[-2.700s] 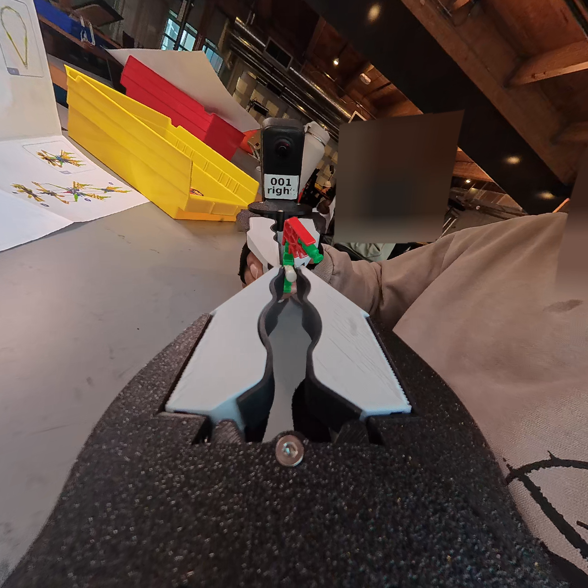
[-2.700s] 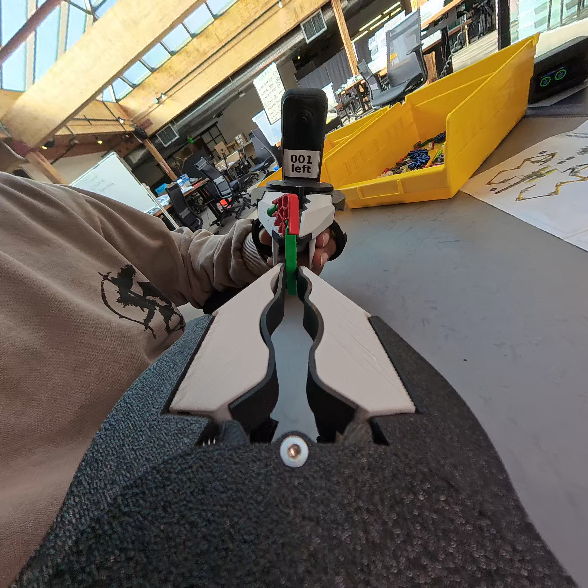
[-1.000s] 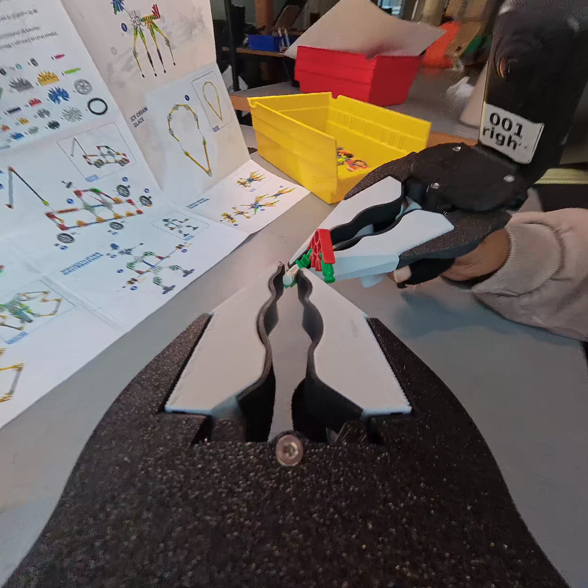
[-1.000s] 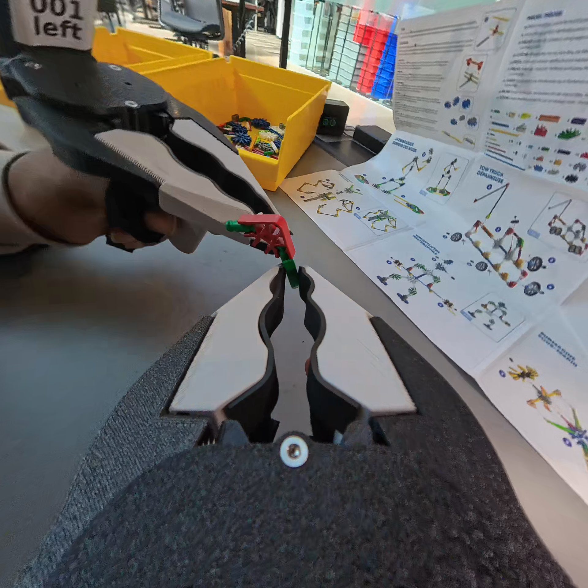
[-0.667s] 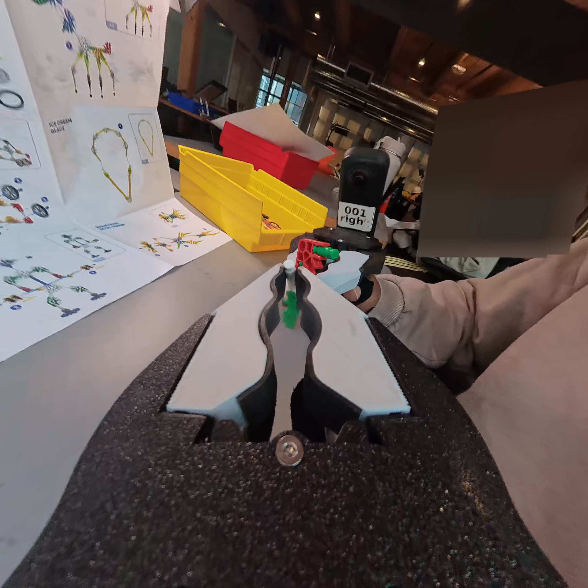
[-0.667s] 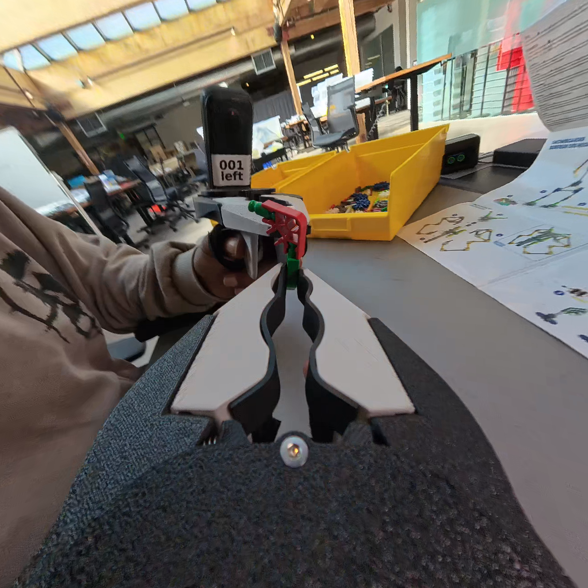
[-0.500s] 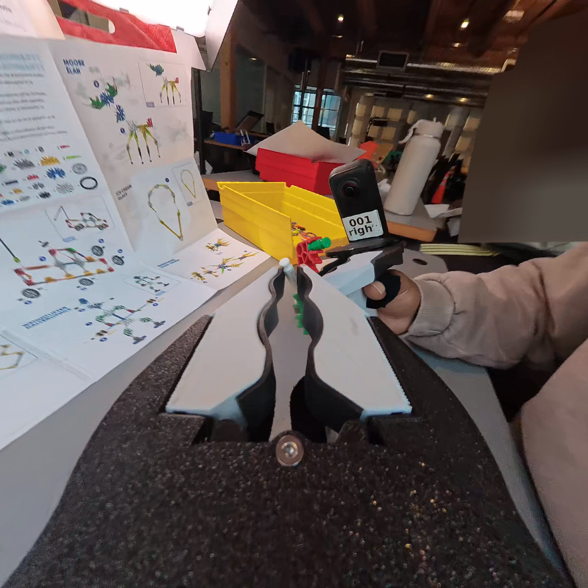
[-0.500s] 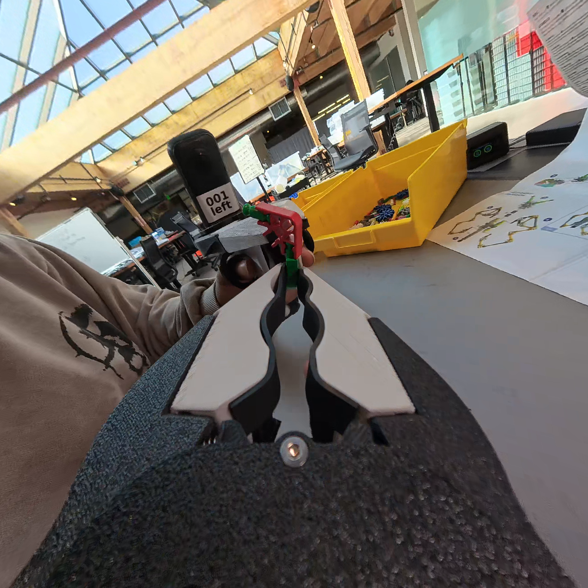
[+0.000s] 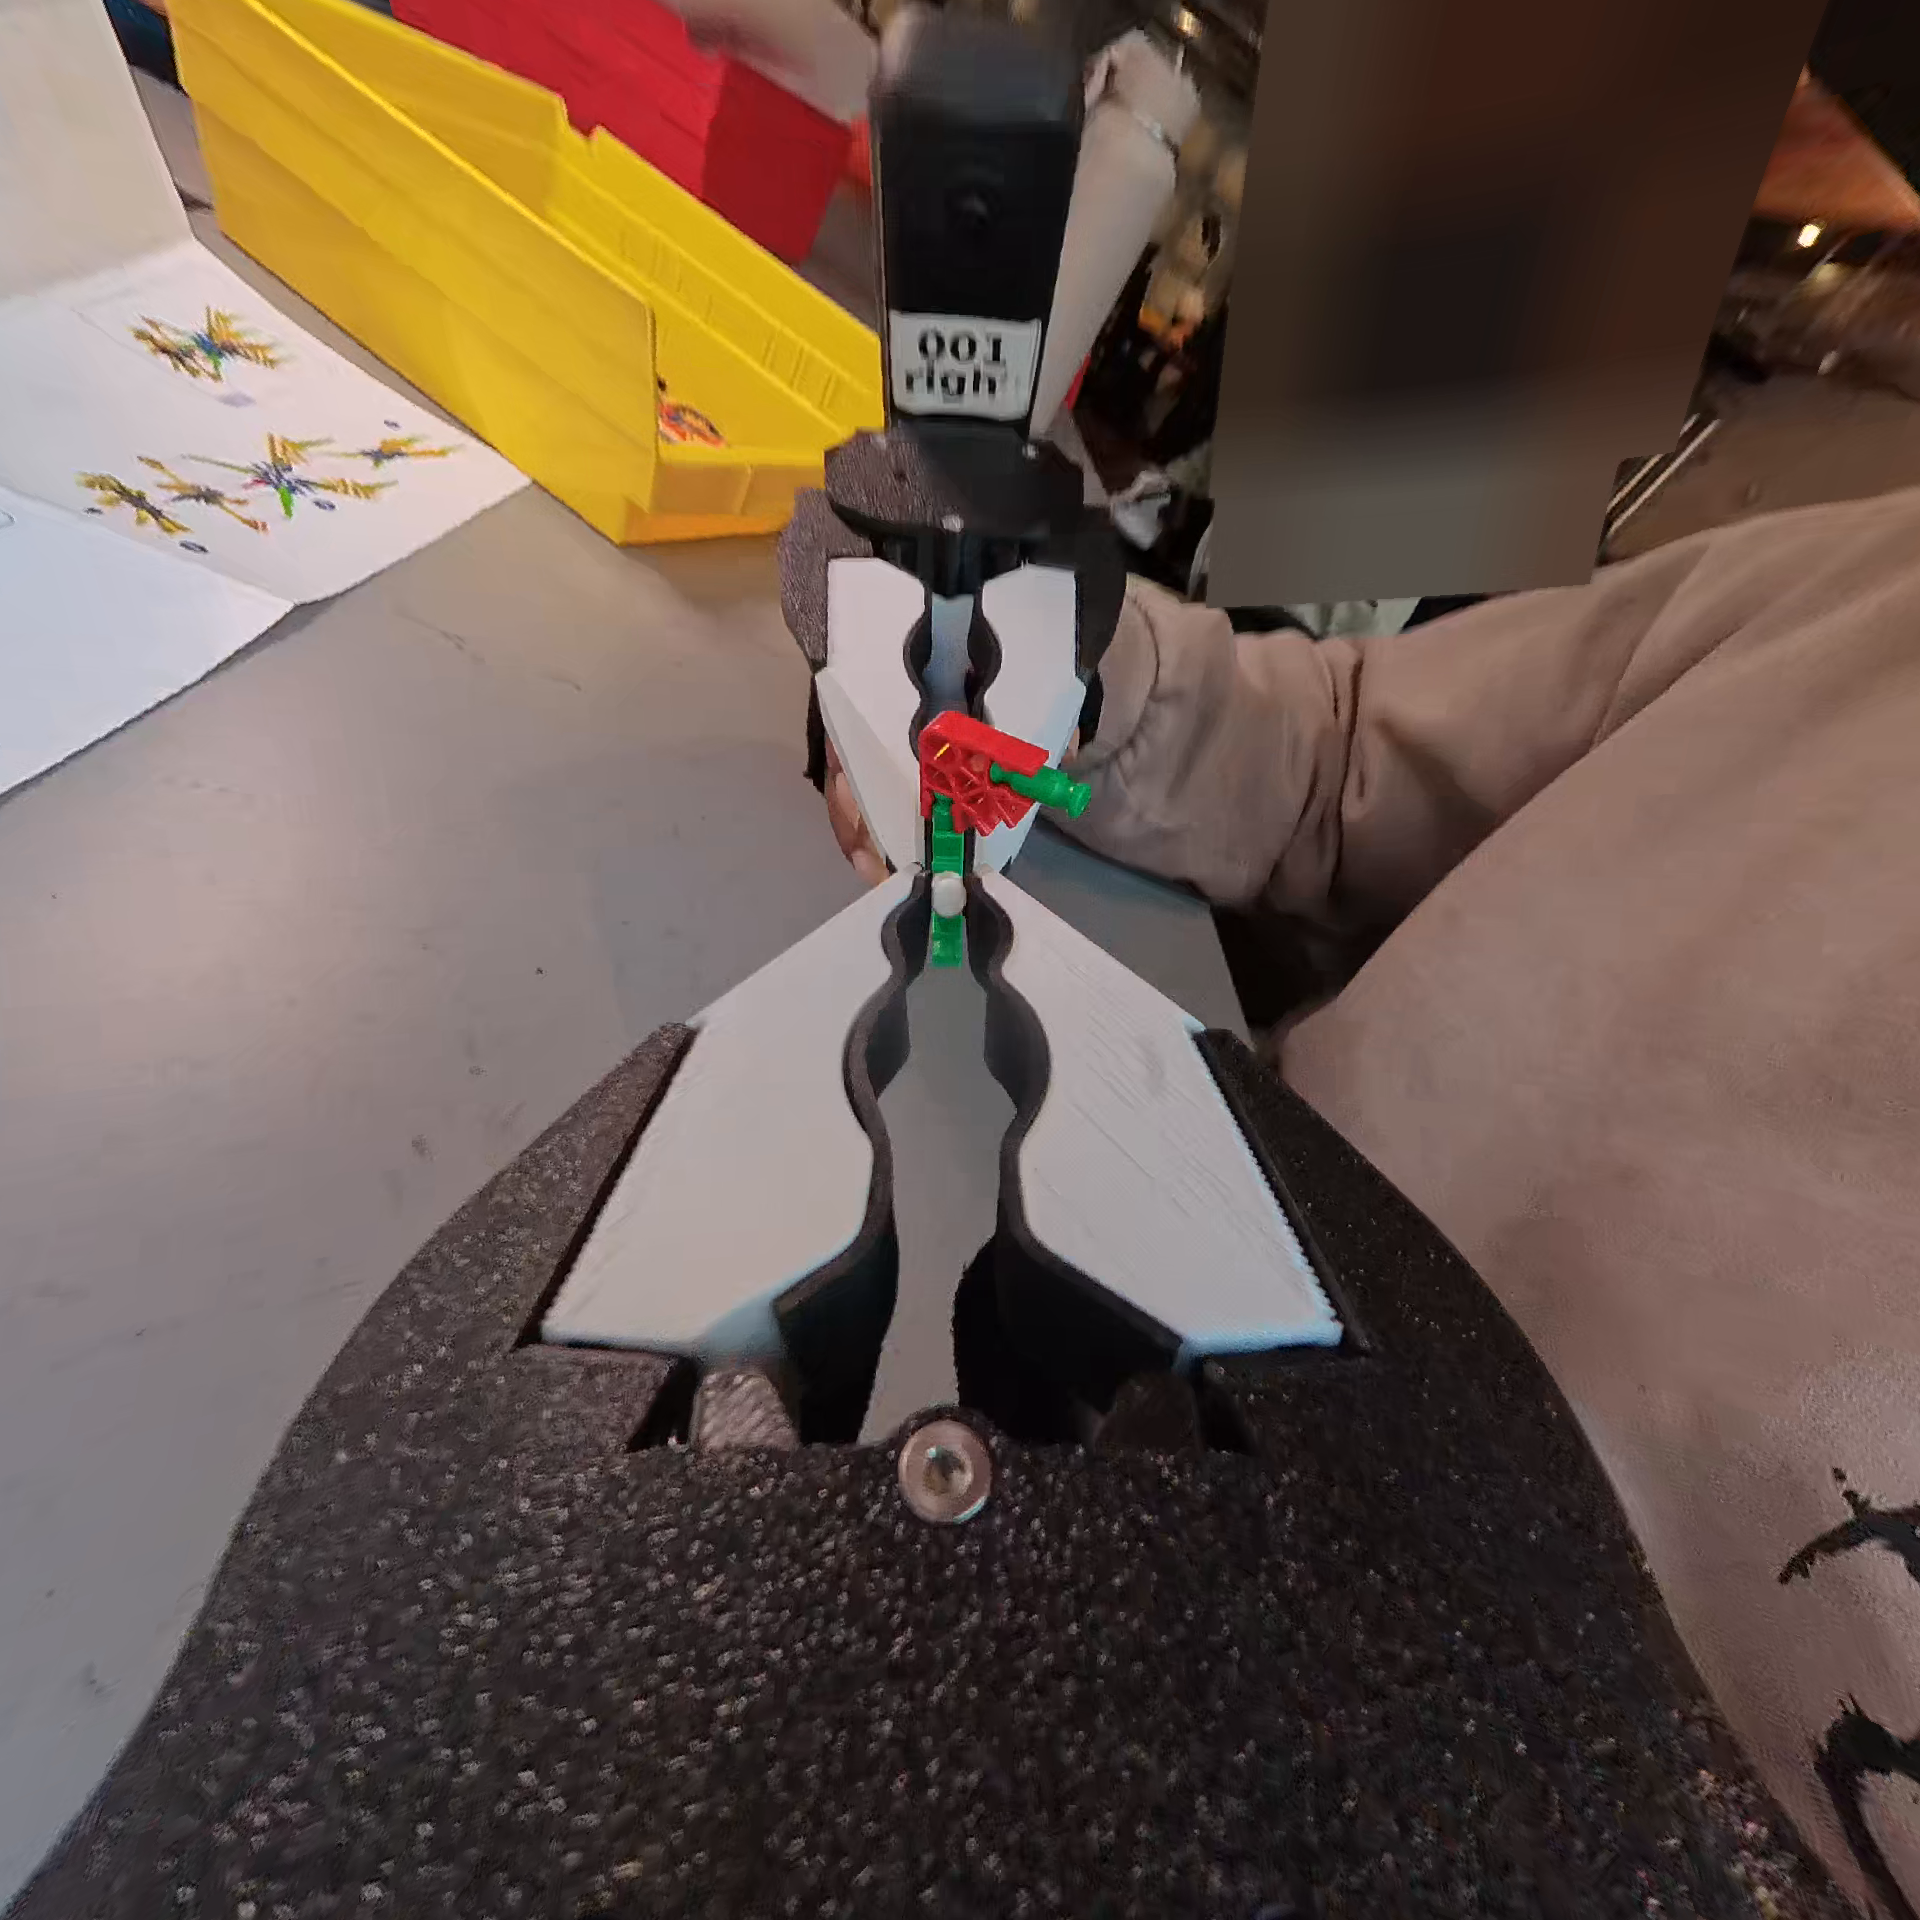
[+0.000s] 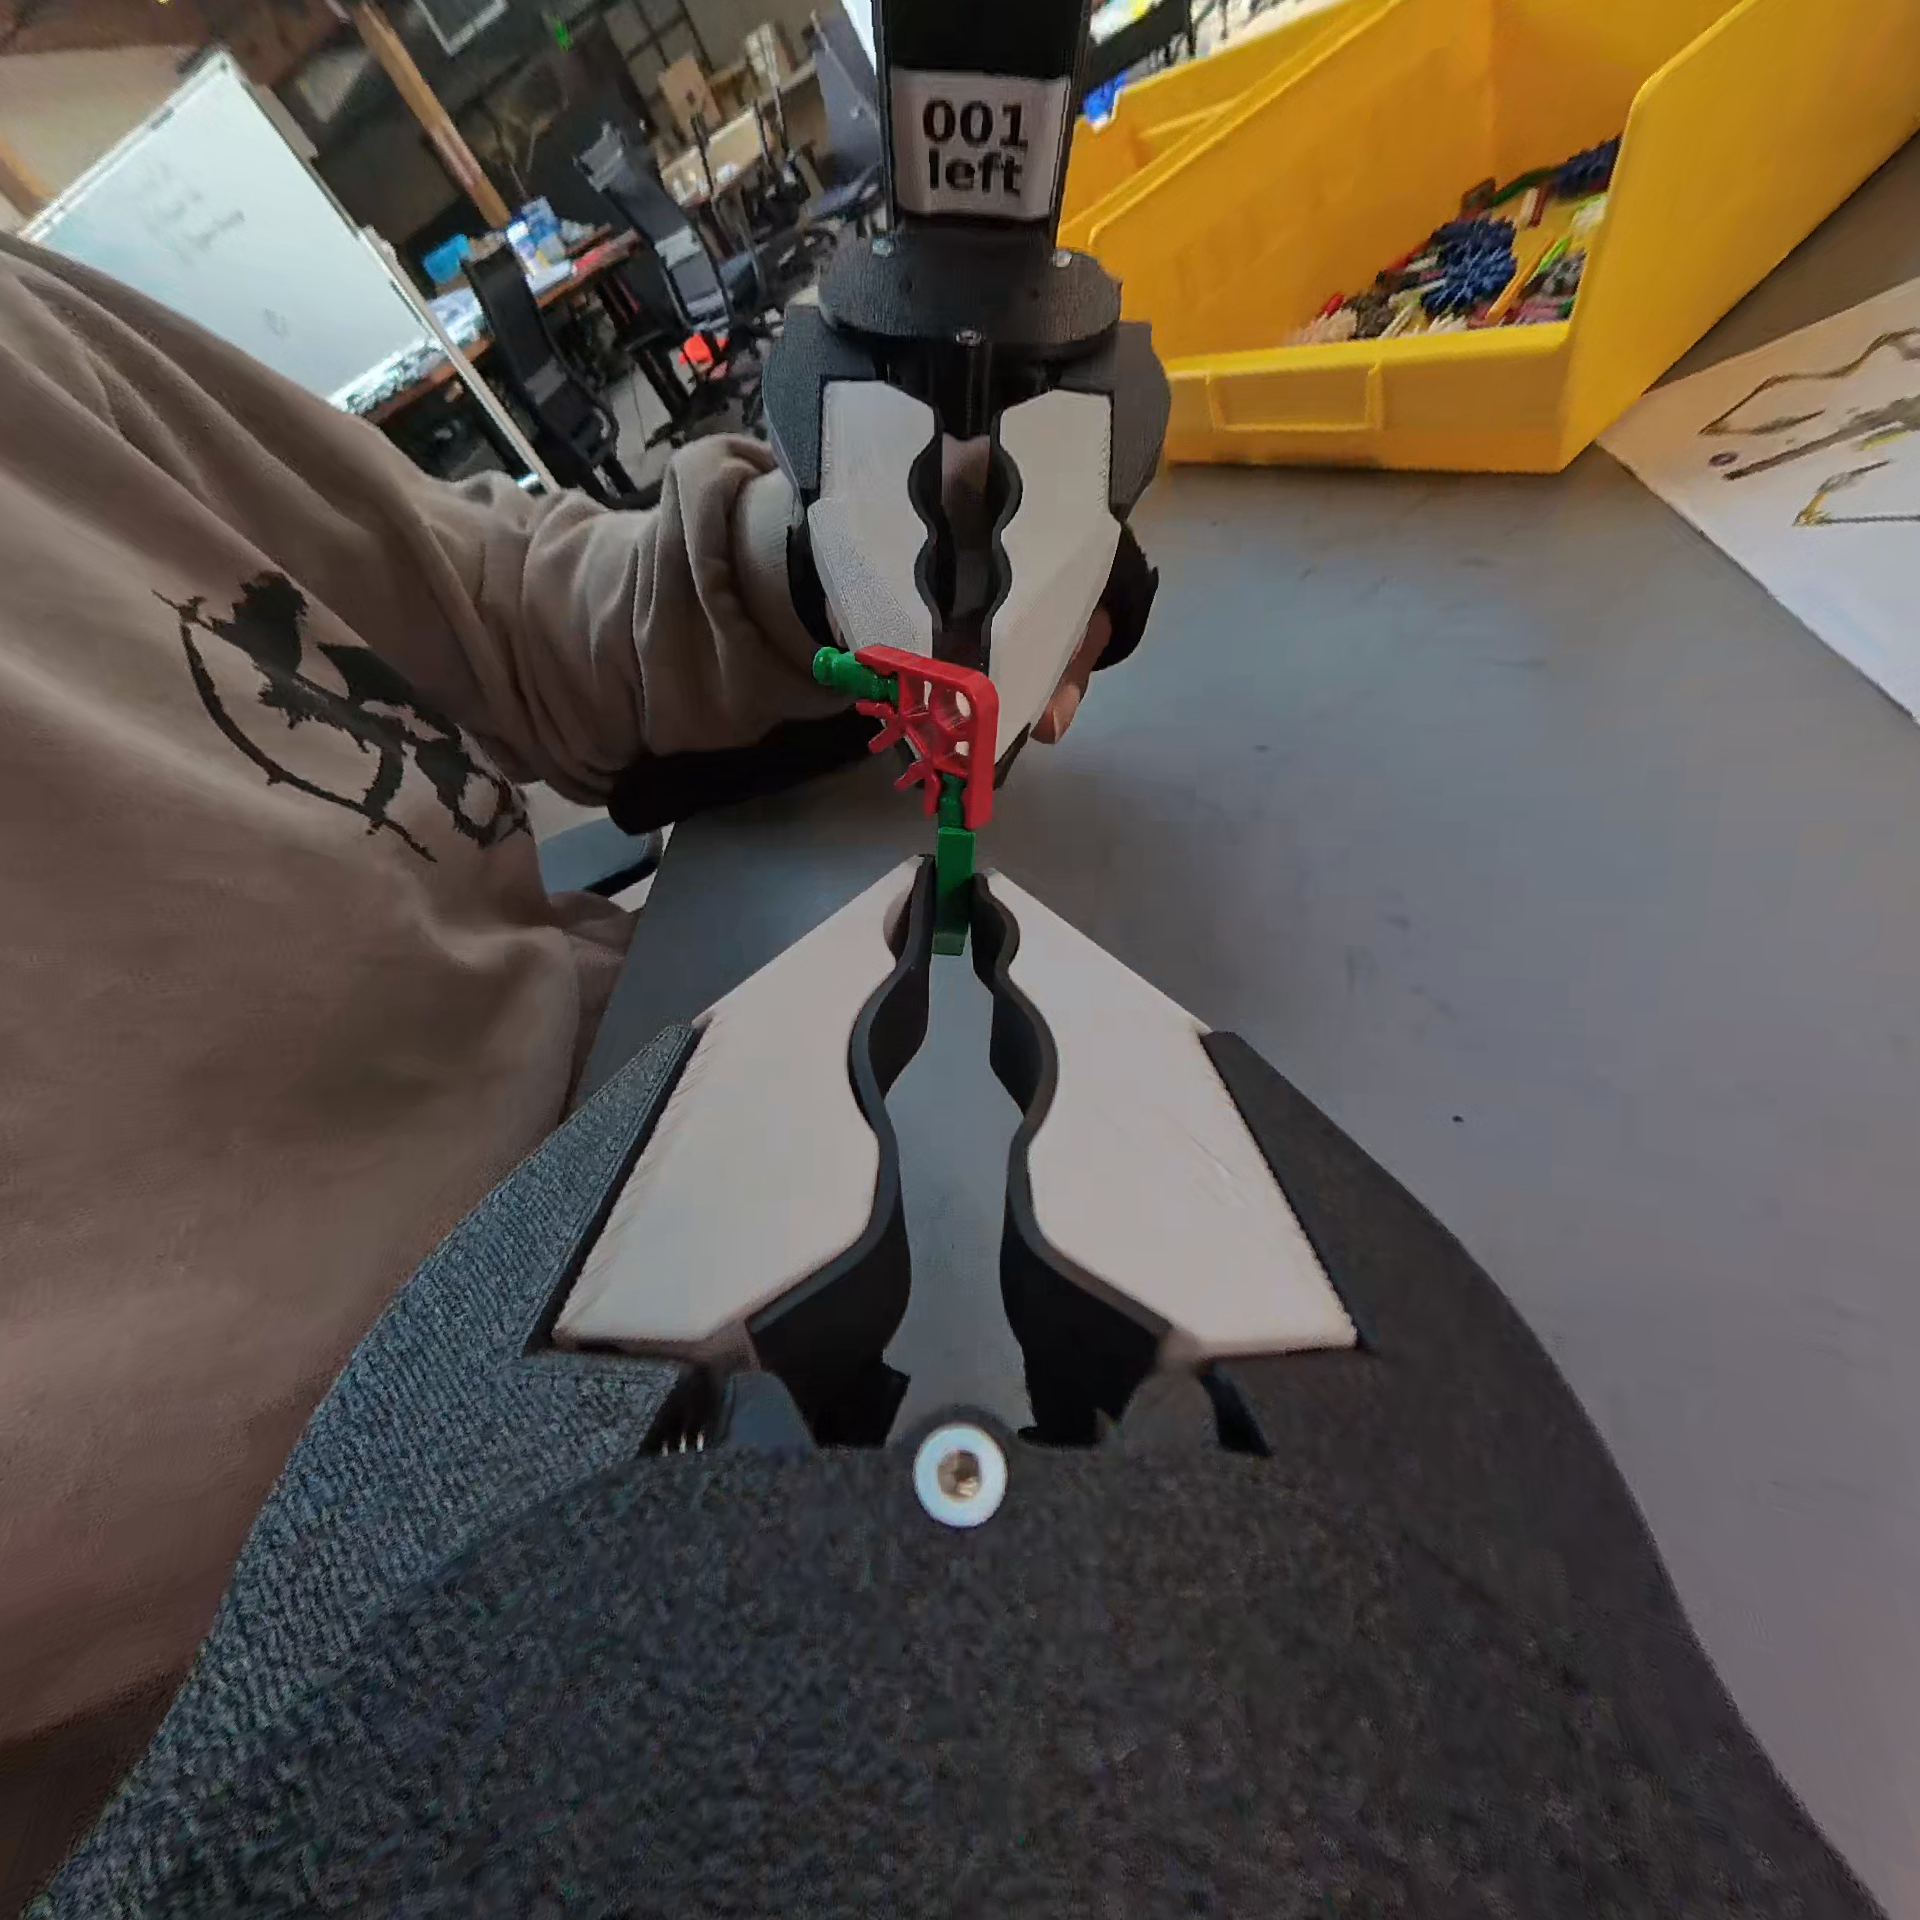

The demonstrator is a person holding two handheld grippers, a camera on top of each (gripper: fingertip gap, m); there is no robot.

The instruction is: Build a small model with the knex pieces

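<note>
grey tabletop [image 9: 312, 935] runs under both your grippers, which face each other tip to tip above it. your left gripper [image 9: 943, 896] has its fingers drawn together on a white-tipped piece [image 9: 945, 891] with a green rod [image 9: 943, 940] running under it. your right gripper [image 10: 948, 883] is pinched on the green rod [image 10: 952, 883] that plugs into the red corner connector [image 10: 940, 732]; a second short green rod [image 10: 847, 670] sticks out of the connector toward your sleeve [image 10: 582, 592]. from the left wrist view the connector [image 9: 971, 774] sits between the two sets of tips, just beyond your own. a yellow bin [image 10: 1455, 343] holding loose coloured parts stands well behind, with a printed instruction sheet [image 10: 1818, 457] beside it. in the left wrist view another yellow bin [image 9: 499, 260] sits by a red bin [image 9: 748, 145] and a second sheet [image 9: 208, 457].
</note>
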